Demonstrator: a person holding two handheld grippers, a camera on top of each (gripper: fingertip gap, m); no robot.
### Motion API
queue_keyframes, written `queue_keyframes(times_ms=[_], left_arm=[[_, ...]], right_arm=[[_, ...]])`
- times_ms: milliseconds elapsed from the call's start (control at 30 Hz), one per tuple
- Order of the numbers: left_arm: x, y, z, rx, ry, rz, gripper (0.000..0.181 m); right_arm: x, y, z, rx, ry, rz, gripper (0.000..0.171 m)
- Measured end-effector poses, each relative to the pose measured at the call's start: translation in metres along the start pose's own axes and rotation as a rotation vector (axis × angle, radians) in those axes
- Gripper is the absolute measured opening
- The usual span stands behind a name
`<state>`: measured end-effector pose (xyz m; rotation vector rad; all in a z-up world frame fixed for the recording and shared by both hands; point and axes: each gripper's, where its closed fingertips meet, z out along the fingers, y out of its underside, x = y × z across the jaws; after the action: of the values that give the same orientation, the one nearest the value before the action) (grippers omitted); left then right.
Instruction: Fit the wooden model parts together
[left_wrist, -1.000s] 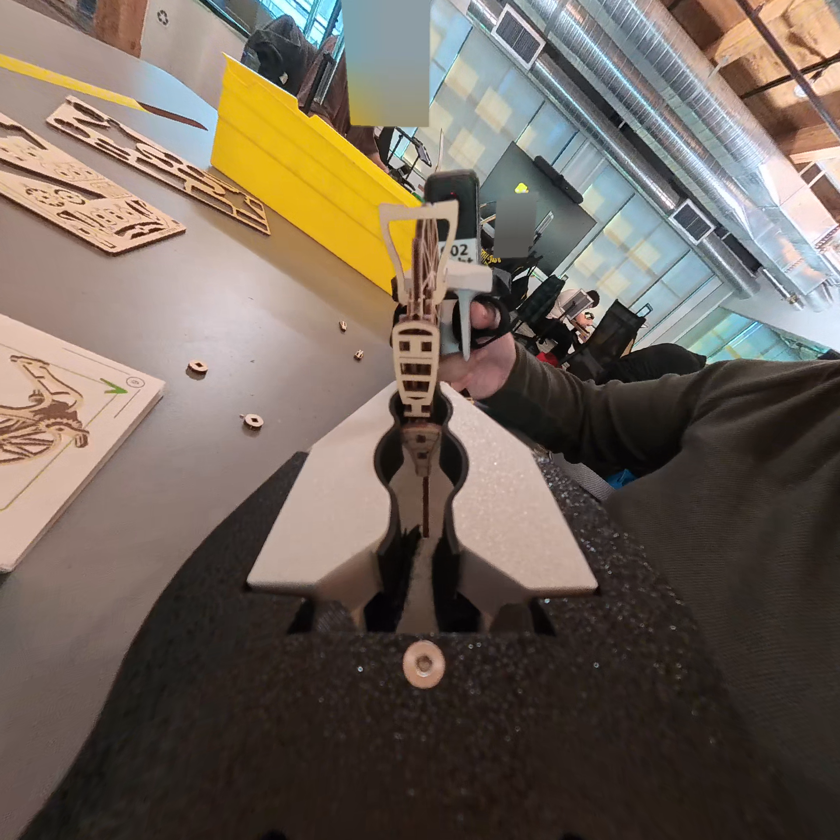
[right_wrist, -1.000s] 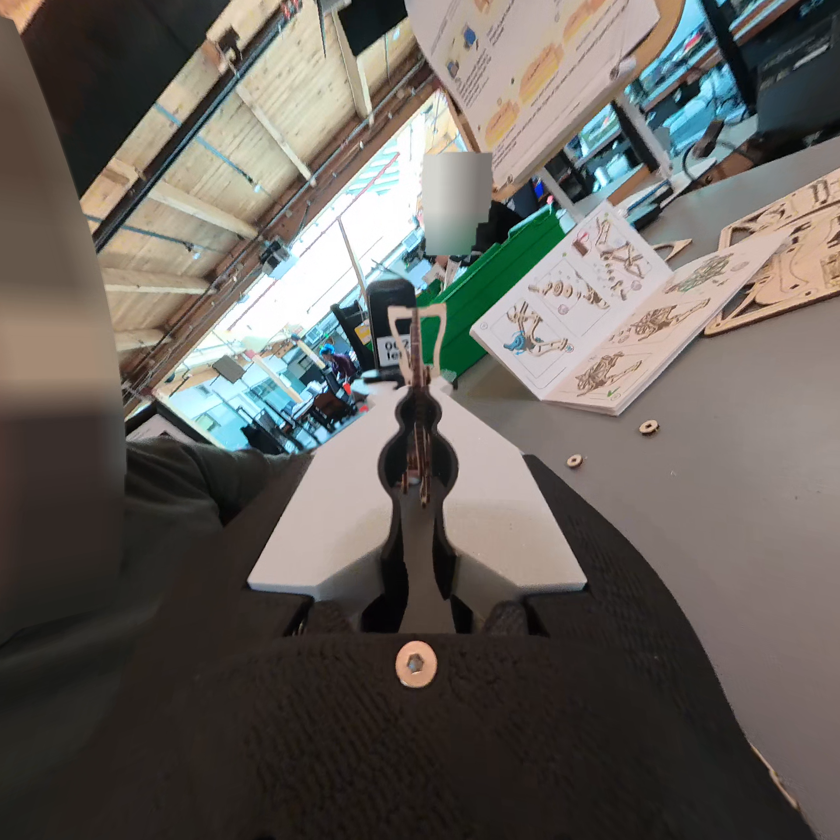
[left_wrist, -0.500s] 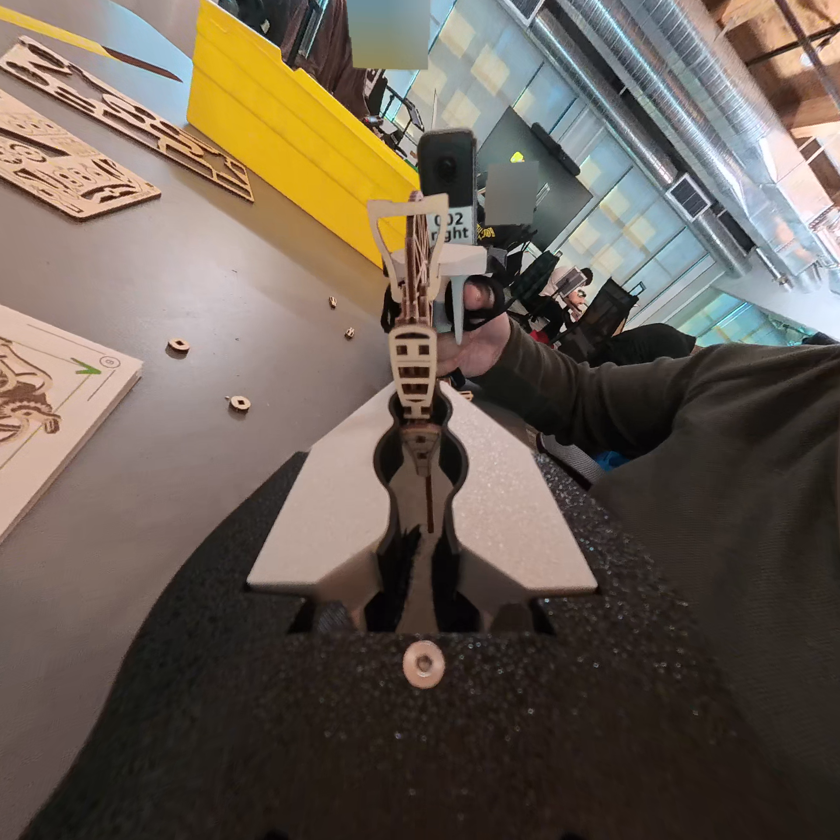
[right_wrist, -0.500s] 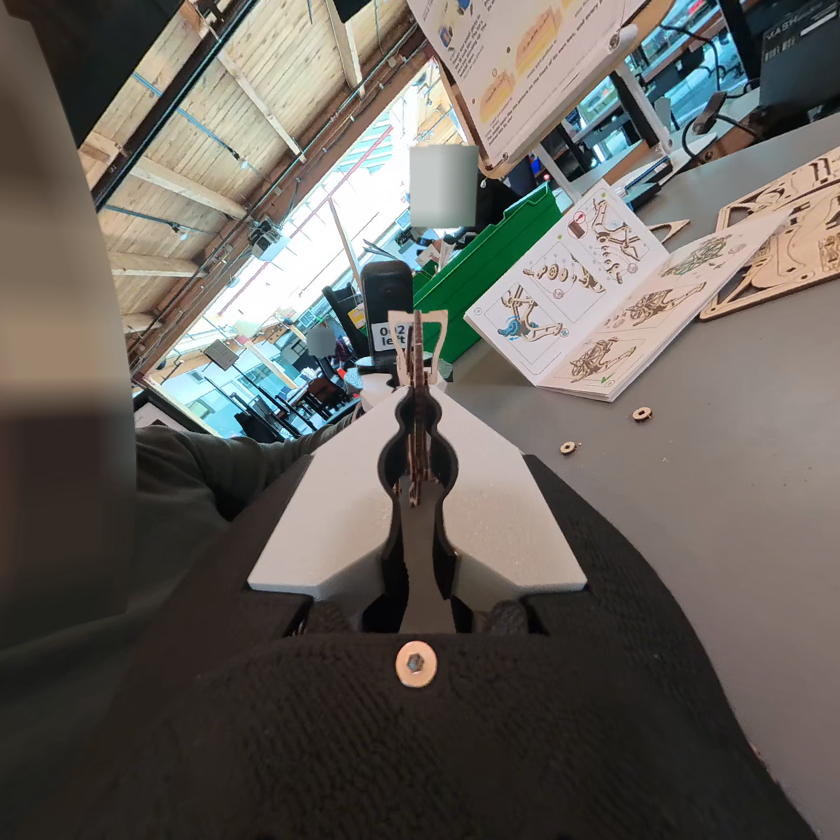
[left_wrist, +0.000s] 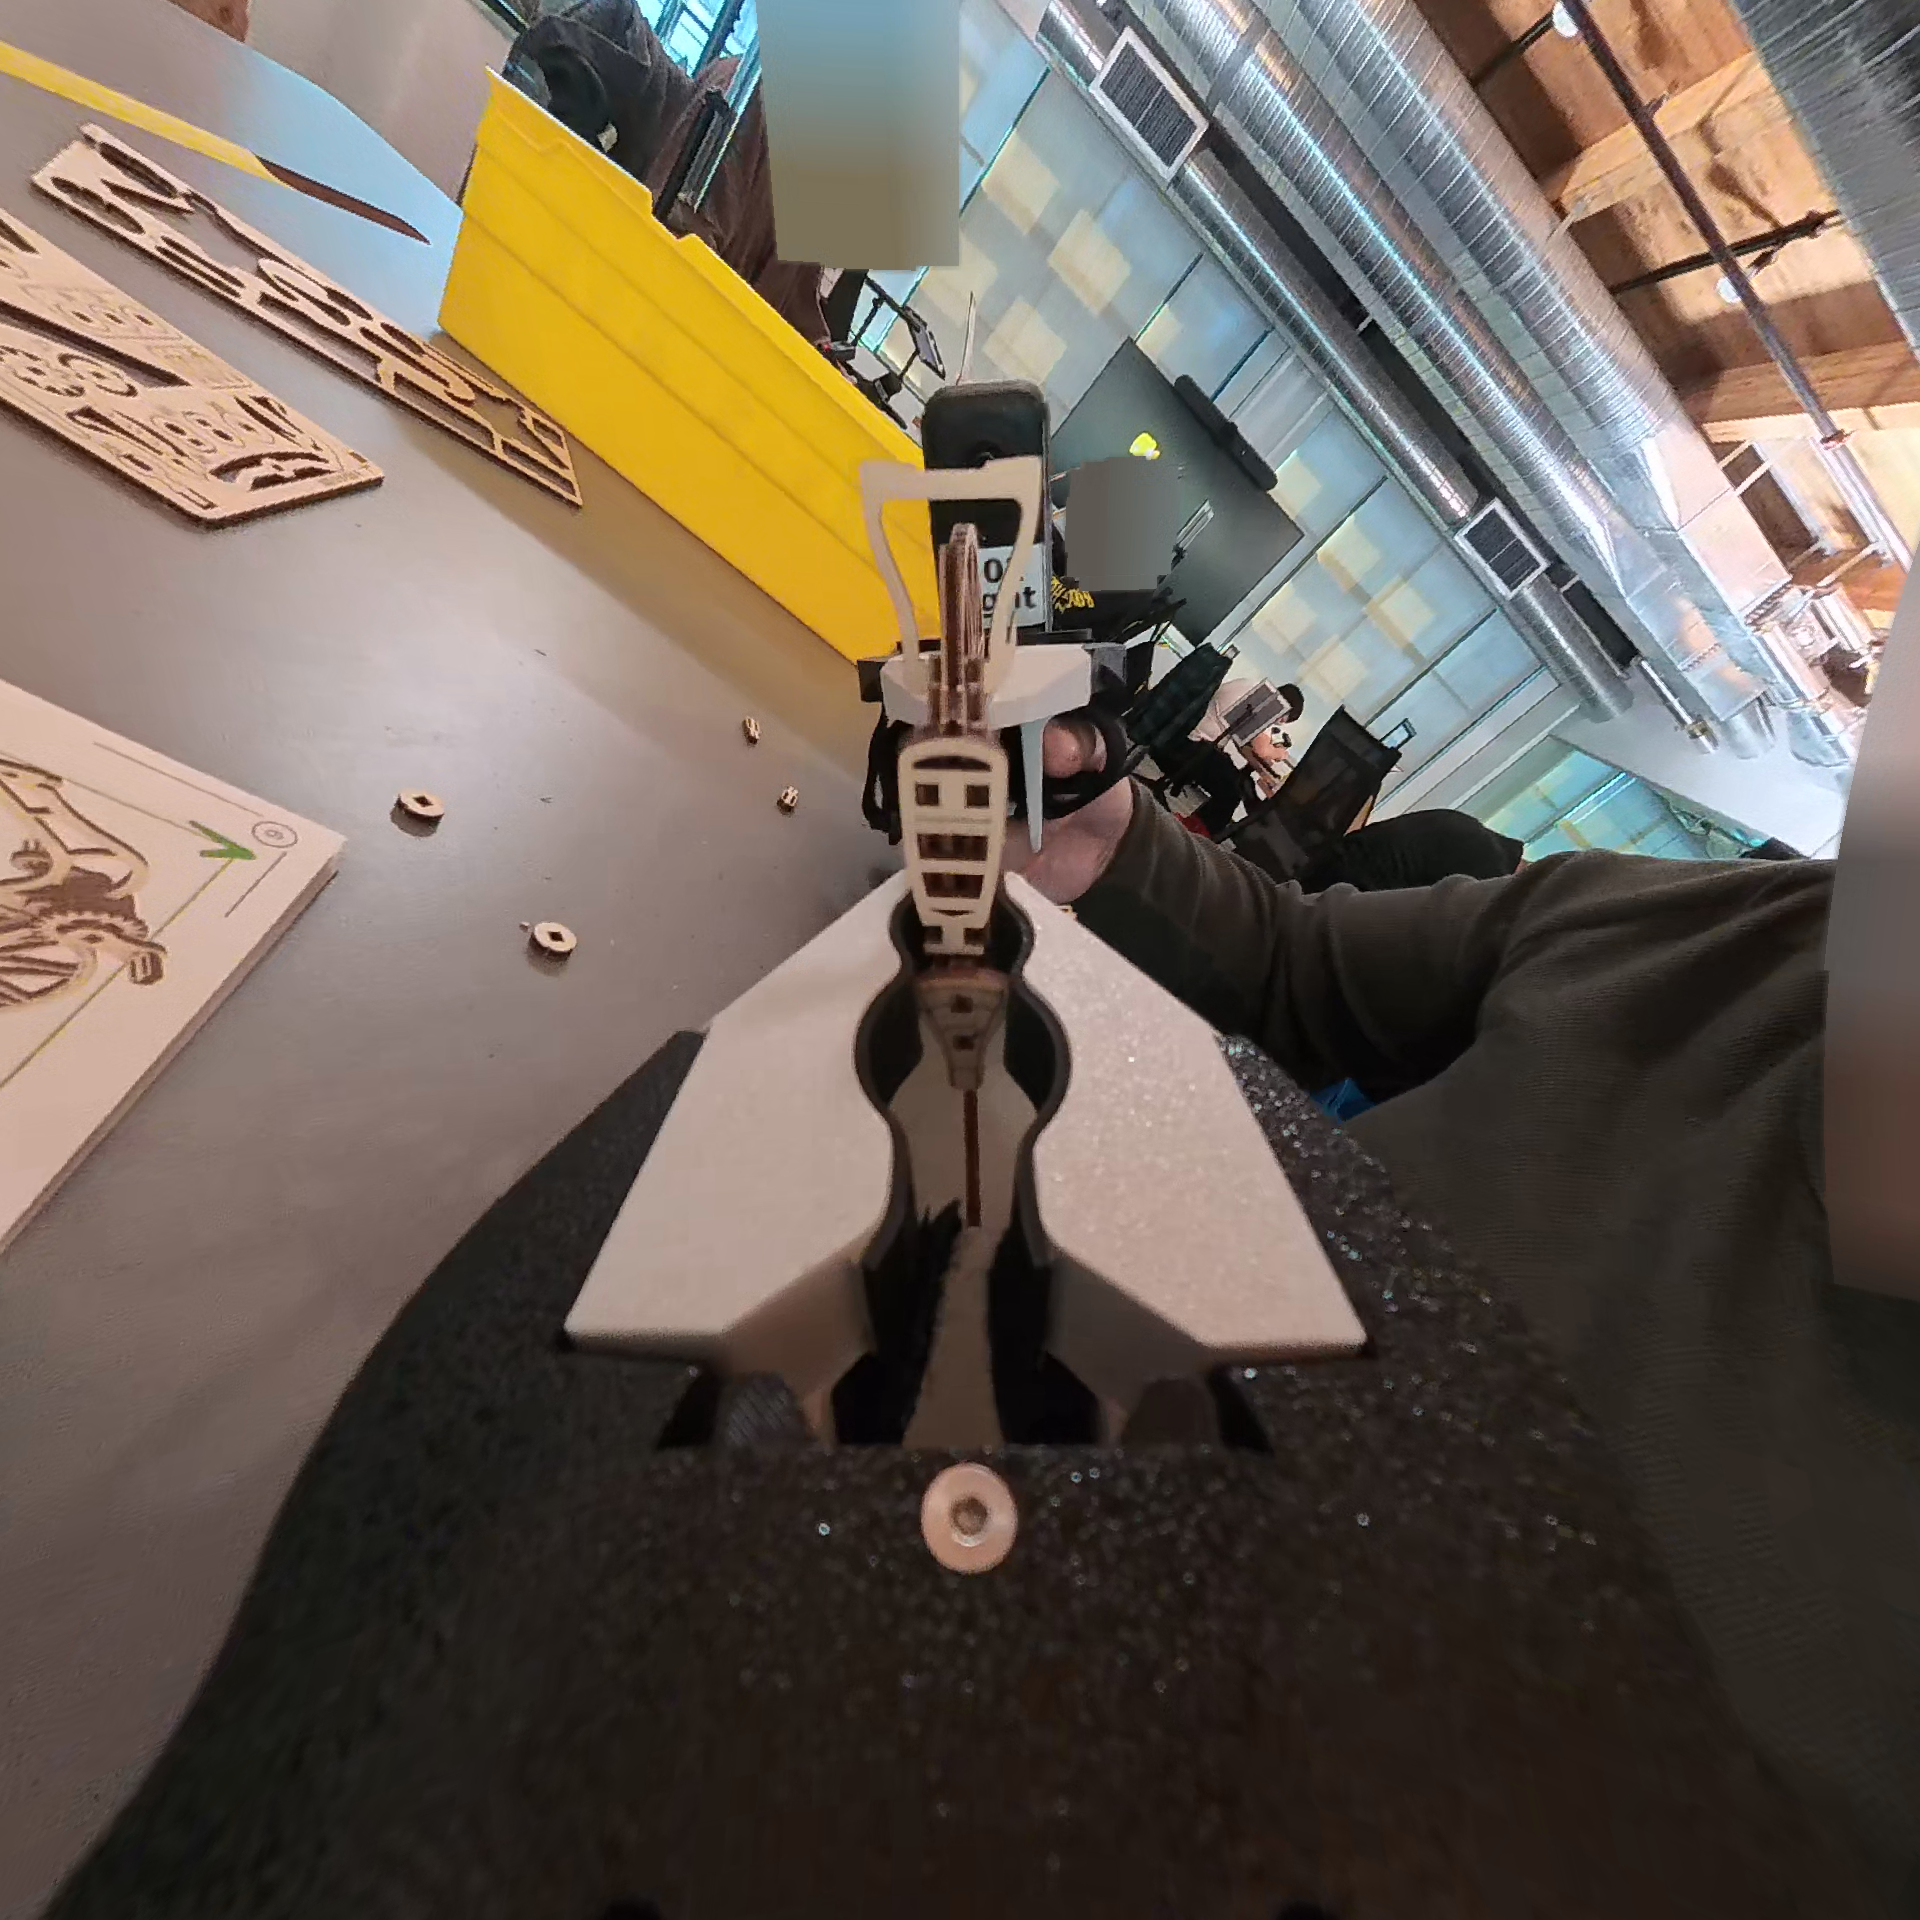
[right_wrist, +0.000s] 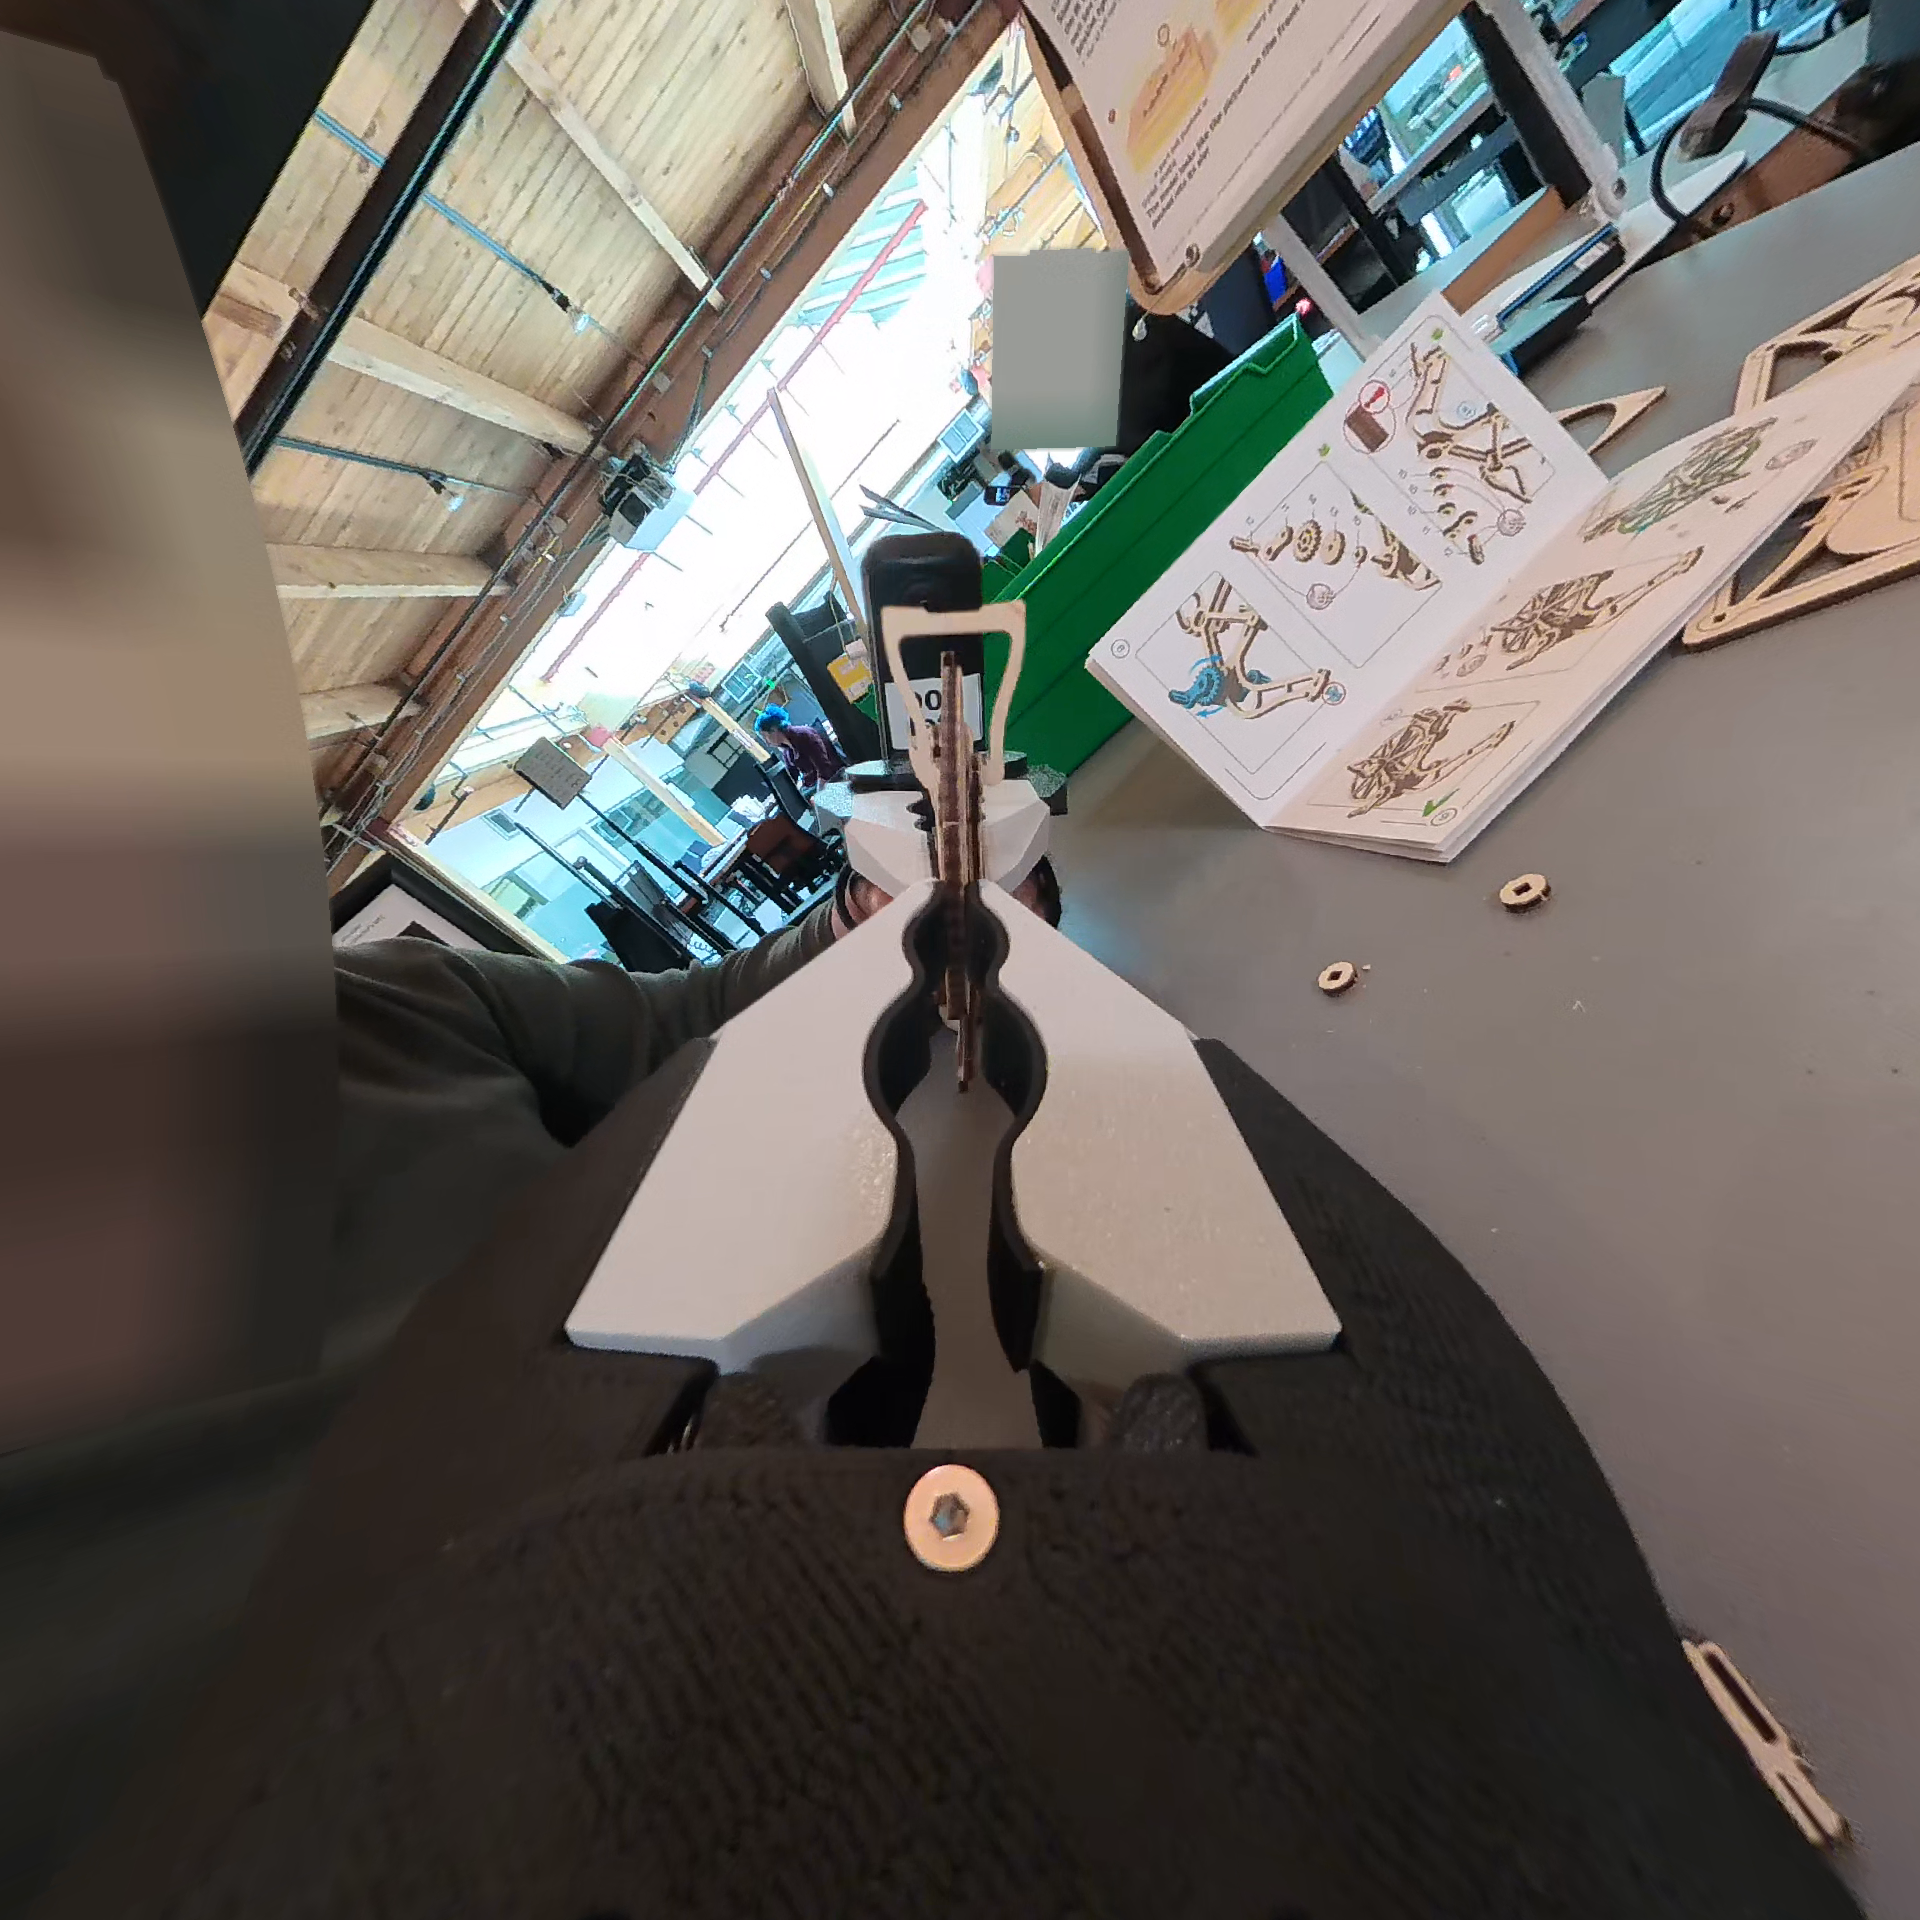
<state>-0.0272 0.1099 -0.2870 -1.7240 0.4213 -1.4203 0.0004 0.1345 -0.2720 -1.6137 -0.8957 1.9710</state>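
Observation:
The wooden model (left_wrist: 951, 831) is held in the air between both grippers, which face each other tip to tip. My left gripper (left_wrist: 954, 906) is shut on its pale slotted, ladder-like part. My right gripper (right_wrist: 951, 896) is shut on the stacked thin plates (right_wrist: 956, 831), seen edge-on. In the left wrist view, a hand holds the right gripper (left_wrist: 982, 691) just beyond the model. In the right wrist view, the left gripper (right_wrist: 940, 821) sits just behind the plates. The join between the parts is hidden by the fingers.
A grey table (left_wrist: 312, 644) lies below. On it are a yellow bin (left_wrist: 665, 343), cut-out wooden sheets (left_wrist: 187, 416), an open instruction booklet (right_wrist: 1403, 582), a green bin (right_wrist: 1143, 520), small wooden washers (right_wrist: 1337, 977) and a loose wooden strip (right_wrist: 1766, 1756).
Both grippers stay shut on the model. The held pair has shifted and tilted slightly over the table, so the background has moved a little.

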Motion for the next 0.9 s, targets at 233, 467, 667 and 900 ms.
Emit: queue_keyframes(times_ms=[233,467,667,900], left_arm=[[-0.007,-0.002,0.001,0.021,-0.062,0.025,0.009],[-0.002,0.0,0.001,0.007,-0.028,0.022,0.008],[0.0,0.014,0.003,-0.092,-0.01,0.008,0.008],[0.003,0.018,0.003,-0.124,0.016,-0.006,0.008]], right_arm=[[0.005,-0.004,-0.001,0.032,0.039,-0.034,0.0],[0.002,-0.004,0.0,0.033,0.023,-0.05,0.0],[0.001,-0.007,-0.002,0.054,0.017,-0.051,0.0],[-0.002,-0.002,-0.002,-0.007,-0.008,-0.048,0.0]])
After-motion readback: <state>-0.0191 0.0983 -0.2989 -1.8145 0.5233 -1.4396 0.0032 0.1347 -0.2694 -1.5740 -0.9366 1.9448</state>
